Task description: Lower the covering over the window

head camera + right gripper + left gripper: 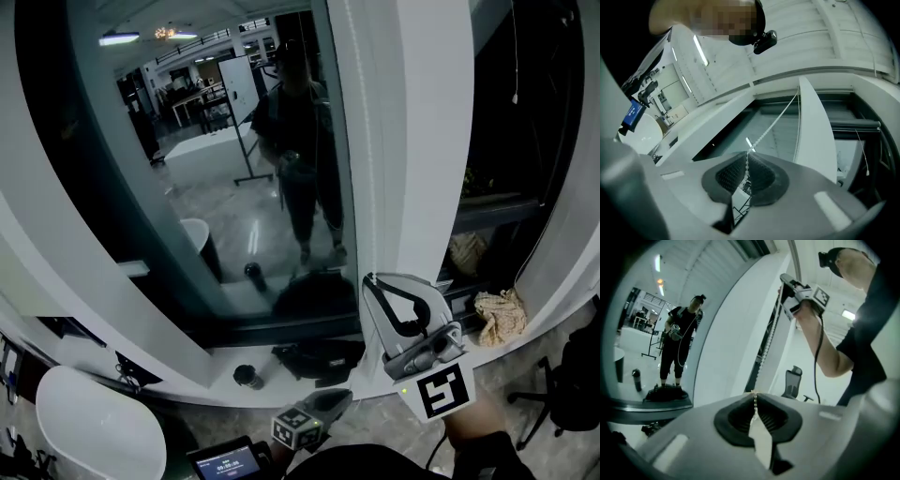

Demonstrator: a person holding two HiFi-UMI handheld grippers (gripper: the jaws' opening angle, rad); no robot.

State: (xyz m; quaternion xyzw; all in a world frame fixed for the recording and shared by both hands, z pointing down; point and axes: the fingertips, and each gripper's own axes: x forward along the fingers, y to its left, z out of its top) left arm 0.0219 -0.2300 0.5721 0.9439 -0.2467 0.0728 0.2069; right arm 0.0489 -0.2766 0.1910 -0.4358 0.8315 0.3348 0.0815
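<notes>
The covering is judged to be not yet lowered: the window (pixel 234 187) is seen bare in the head view, and what appears to be the rolled-up blind (pixel 855 124) is made out only at the top of the frame in the right gripper view. The bead chain (pixel 767 344) is the thing being worked. It is hung close beside the white upright (pixel 422 141) that divides the glazing, with its long axis running up and down.

The left gripper (pixel 755 395) is closed on the chain, the beads being pinched between its fingers (pixel 778 418). The right gripper (pixel 748 158) is likewise closed on the chain, which is seen passing out of its fingers (pixel 761 176) and climbing towards the blind.

The relation that matters is the stacking of the two grips. The right gripper is held high against the upright and the left one well below it (the chain is seen stretched from the lower fingers straight up to the upper ones). The next pull is therefore judged to fall to the right hand, drawn downward along the chain's own line. Whether this strand lowers or raises the blind cannot be told.
</notes>
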